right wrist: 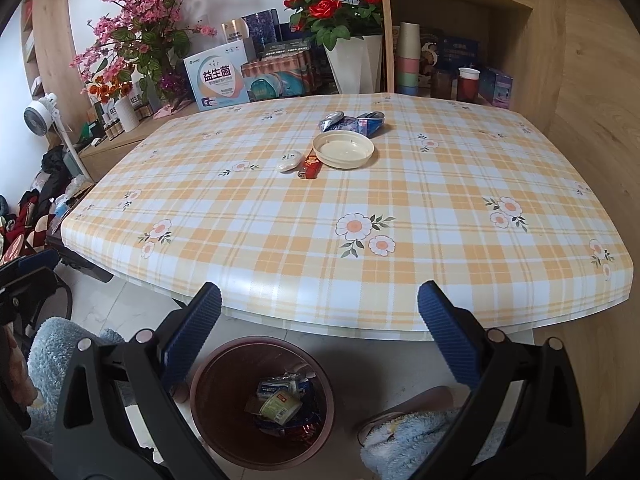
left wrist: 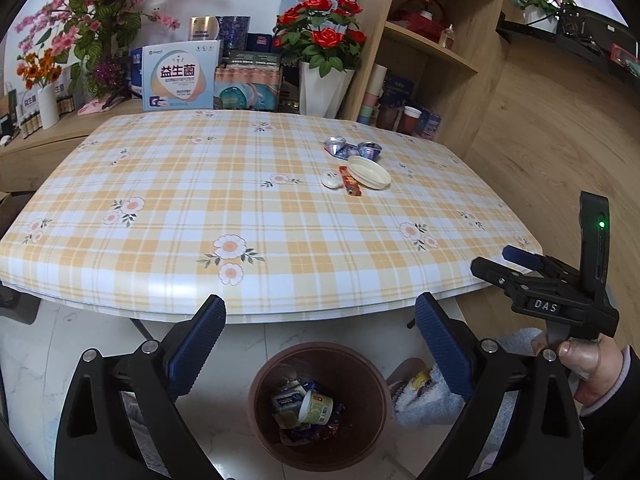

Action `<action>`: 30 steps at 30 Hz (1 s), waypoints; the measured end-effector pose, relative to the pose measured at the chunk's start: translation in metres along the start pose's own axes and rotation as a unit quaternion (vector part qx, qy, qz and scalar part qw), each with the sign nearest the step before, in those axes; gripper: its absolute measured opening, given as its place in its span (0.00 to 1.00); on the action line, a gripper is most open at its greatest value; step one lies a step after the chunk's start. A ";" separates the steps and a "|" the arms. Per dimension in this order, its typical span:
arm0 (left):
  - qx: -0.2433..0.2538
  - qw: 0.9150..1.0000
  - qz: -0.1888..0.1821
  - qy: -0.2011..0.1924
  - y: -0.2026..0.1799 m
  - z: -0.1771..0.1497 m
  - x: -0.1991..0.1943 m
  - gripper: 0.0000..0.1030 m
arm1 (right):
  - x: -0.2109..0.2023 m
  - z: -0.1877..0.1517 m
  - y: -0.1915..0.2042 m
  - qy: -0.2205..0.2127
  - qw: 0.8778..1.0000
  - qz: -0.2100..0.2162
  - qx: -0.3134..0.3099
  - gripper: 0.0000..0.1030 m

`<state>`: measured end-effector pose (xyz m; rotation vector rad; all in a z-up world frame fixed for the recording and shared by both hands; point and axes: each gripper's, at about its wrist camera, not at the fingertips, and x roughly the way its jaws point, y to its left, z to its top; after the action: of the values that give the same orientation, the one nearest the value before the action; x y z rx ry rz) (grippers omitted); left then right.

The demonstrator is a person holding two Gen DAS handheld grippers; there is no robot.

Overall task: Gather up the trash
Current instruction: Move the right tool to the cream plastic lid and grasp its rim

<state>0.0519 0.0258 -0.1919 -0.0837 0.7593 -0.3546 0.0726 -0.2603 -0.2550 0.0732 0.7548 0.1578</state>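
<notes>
Left tongs [left wrist: 320, 312]: released, jaws spread wide with nothing between them, held level with the near edge of the bench [left wrist: 120, 184], which carries a yellow-and-white plaid cloth with a flower print. Right tongs [right wrist: 320, 300]: likewise released and empty, at the same near edge; in the left wrist view they appear at the right, gripped by a bare hand [left wrist: 588, 364].

Trash on the bench, grouped toward the far side, well apart from both tongs:
- round cream plastic lid [right wrist: 343, 150], lying rim up;
- red rectangular wrapper [right wrist: 309, 168], touching the lid's left edge;
- small white oval pebble-shaped object [right wrist: 289, 161], just beside the wrapper;
- crumpled blue-and-silver foil packaging [right wrist: 352, 121], just behind the lid.

On the white tiled floor below the near bench edge stands a round brown plastic bin [left wrist: 260, 396]. It holds a pale paper cup [left wrist: 316, 407] lying on its side over blue wrappers.
</notes>
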 end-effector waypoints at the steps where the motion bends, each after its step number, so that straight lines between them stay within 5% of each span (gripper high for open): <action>1: 0.000 1.000 0.004 -0.002 0.002 0.002 0.000 0.90 | 0.000 0.000 0.000 0.001 1.000 -0.001 0.000 0.94; 16: 0.000 0.998 0.058 -0.035 0.036 0.052 0.013 0.94 | 0.011 0.027 -0.013 -0.005 1.000 -0.015 -0.009 0.94; 30: 0.019 0.998 0.053 -0.028 0.036 0.079 0.054 0.94 | 0.045 0.058 -0.039 -0.011 1.000 -0.022 -0.003 0.94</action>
<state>0.1522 0.0366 -0.1774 -0.0177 0.6986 -0.2654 0.1493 -0.2914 -0.2486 0.0530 0.7333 0.1178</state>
